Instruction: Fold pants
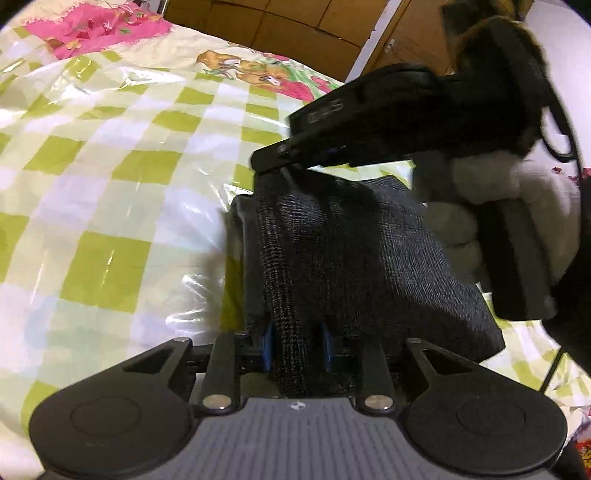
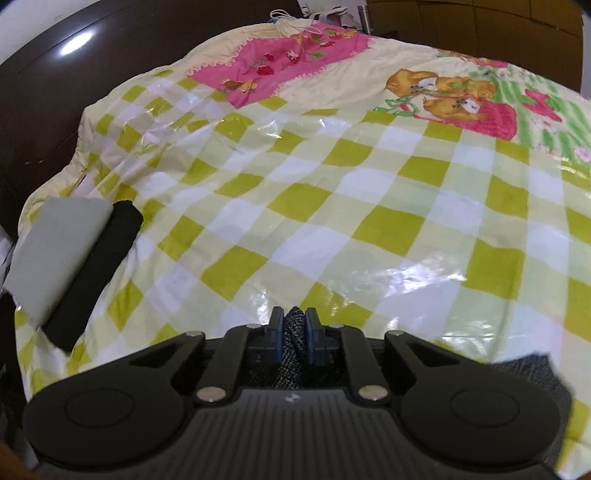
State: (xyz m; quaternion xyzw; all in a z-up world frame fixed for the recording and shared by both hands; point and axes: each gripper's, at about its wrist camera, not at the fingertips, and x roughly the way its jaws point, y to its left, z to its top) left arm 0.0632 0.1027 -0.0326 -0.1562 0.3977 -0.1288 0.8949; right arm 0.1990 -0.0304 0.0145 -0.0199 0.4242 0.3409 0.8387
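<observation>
The pants are dark grey denim, bunched and held above the bed. My left gripper is shut on a thick fold of them between its blue pads. The right gripper shows in the left wrist view at the far end of the fabric, held by a gloved hand. In the right wrist view my right gripper is shut on a narrow pinch of the pants. More denim hangs at the lower right.
The bed is covered by a green-and-white checked sheet under shiny plastic, with pink and bear prints at the far end. Two folded garments, one pale and one black, lie at its left edge. Wooden cabinets stand behind.
</observation>
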